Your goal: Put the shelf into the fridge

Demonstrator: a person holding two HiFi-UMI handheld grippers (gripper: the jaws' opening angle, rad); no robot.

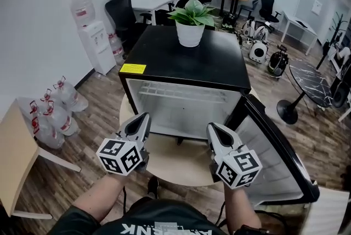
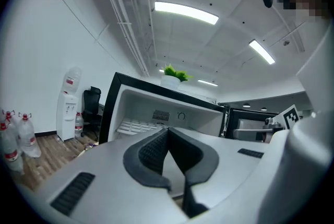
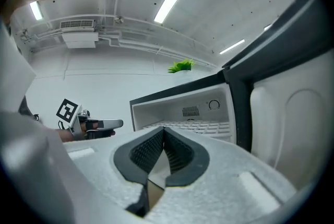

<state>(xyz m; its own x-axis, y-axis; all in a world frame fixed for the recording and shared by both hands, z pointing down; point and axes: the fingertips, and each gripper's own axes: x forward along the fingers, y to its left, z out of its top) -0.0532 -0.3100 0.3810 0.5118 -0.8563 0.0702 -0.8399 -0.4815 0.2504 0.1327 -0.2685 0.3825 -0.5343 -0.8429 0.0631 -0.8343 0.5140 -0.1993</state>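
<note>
Already in place: the white wire shelf (image 1: pixel 181 91) lies level high inside the fridge (image 1: pixel 186 58), set back under the black top (how its ends meet the side walls is hard to make out). The door (image 1: pixel 279 162) stands open at right. Left gripper (image 1: pixel 143 119) and right gripper (image 1: pixel 214 129) hover before the opening, jaws pressed together, nothing between them. A potted plant (image 1: pixel 190 23) sits on top. The forearms are cut off at the frame's bottom.

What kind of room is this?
Probably an office. There are black swivel chairs beside a white desk, and a water cooler with spare bottles against the wall.
</note>
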